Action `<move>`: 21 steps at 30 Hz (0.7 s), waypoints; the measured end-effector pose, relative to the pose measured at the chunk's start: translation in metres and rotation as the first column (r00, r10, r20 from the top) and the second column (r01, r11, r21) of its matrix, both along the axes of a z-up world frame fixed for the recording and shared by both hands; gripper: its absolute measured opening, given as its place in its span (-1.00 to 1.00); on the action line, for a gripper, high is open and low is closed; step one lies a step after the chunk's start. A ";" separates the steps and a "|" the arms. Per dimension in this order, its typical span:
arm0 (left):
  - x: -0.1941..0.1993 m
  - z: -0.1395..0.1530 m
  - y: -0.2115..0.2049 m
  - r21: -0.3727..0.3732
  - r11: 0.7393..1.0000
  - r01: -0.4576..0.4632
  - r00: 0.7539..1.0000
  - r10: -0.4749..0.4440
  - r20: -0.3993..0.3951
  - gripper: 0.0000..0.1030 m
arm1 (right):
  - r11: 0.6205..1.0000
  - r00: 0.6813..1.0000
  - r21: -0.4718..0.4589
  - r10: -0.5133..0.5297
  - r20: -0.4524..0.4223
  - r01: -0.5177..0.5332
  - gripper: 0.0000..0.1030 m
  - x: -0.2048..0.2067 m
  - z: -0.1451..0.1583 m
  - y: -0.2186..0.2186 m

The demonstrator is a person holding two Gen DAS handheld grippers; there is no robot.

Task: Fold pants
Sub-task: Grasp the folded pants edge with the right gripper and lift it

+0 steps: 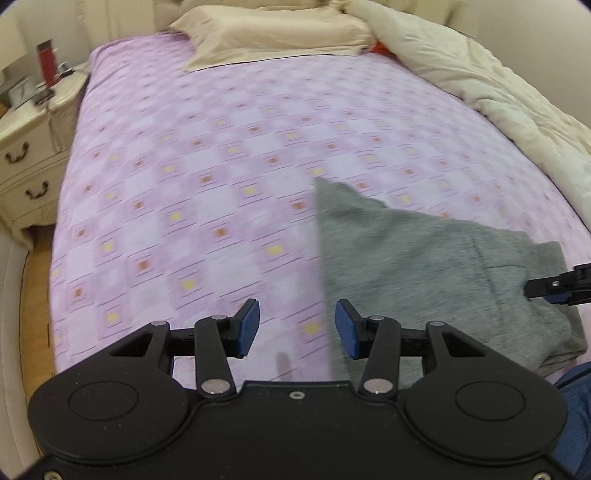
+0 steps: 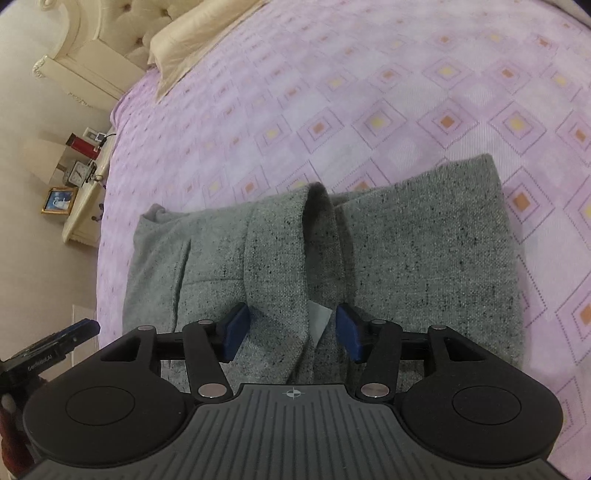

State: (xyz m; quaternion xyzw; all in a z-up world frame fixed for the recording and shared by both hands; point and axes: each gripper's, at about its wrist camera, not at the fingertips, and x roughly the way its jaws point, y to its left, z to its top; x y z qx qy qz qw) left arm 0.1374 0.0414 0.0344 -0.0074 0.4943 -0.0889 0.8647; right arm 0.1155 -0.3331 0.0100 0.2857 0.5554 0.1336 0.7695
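Note:
The grey pants (image 2: 424, 251) lie folded into a compact stack on the lilac checked bedspread (image 2: 332, 110), with a raised fold and a white label (image 2: 319, 319) near my right gripper. My right gripper (image 2: 291, 328) is open, its blue pads just above the near edge of the pants, holding nothing. In the left wrist view the pants (image 1: 424, 266) lie to the right. My left gripper (image 1: 297, 326) is open and empty over the bedspread (image 1: 203, 166), at the pants' left edge. The right gripper's tip (image 1: 554, 286) shows at the far right.
Cream pillows (image 1: 273, 33) and a bunched cream duvet (image 1: 498, 96) lie at the head and right side of the bed. A cream nightstand (image 1: 26, 147) with a red bottle (image 1: 46, 62) stands left. The left gripper (image 2: 55, 347) shows at the lower left of the right wrist view.

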 end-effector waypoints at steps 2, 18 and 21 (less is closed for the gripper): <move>-0.001 -0.001 0.009 -0.008 1.000 -0.015 1.000 0.015 -0.007 0.04 | 1.000 1.000 -0.025 0.005 -0.011 -0.005 0.12 -0.002 0.000 -0.003; -0.013 -0.004 0.009 -0.058 0.998 0.005 0.999 -0.007 -0.033 0.05 | 0.954 0.943 -0.189 0.269 0.197 -0.233 -0.71 0.001 0.059 0.056; -0.013 -0.004 0.007 -0.052 0.999 0.009 0.999 -0.011 -0.031 0.05 | 0.950 0.896 -0.232 0.283 0.342 -0.211 -0.72 -0.023 0.112 0.063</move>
